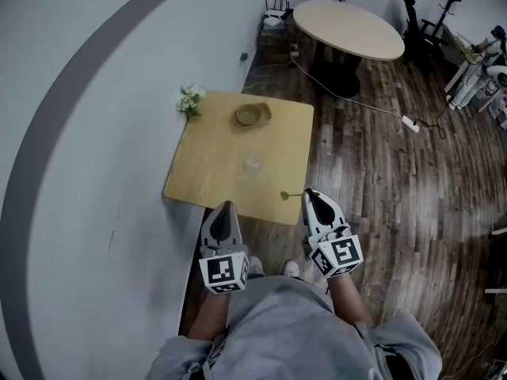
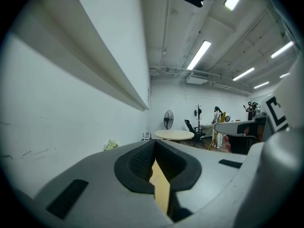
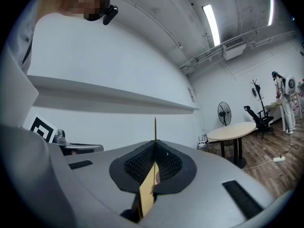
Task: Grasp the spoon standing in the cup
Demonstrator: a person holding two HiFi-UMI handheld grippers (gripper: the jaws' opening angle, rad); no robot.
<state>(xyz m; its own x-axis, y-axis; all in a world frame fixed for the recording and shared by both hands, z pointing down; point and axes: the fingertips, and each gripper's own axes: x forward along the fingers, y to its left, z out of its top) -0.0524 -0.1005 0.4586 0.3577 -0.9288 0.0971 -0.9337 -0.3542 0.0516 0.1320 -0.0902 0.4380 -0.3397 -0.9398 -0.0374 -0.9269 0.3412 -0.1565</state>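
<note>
A thin golden spoon (image 1: 290, 195) sticks out sideways from my right gripper (image 1: 309, 197), which is shut on its handle just off the small table's near right corner. In the right gripper view the spoon's handle (image 3: 155, 127) rises straight up from between the closed jaws of the right gripper (image 3: 155, 147). A clear glass cup (image 1: 253, 163) stands in the middle of the square wooden table (image 1: 212, 172), with no spoon in it. My left gripper (image 1: 225, 209) hovers at the table's near edge, shut and holding nothing. In its own view the left gripper (image 2: 154, 149) shows only closed pads.
A wooden bowl (image 1: 252, 115) sits at the table's far side and a small bunch of white flowers (image 1: 190, 100) at its far left corner. The wall runs along the left. A round table (image 1: 347, 27) and a power strip with cable (image 1: 409, 123) lie beyond on the wood floor.
</note>
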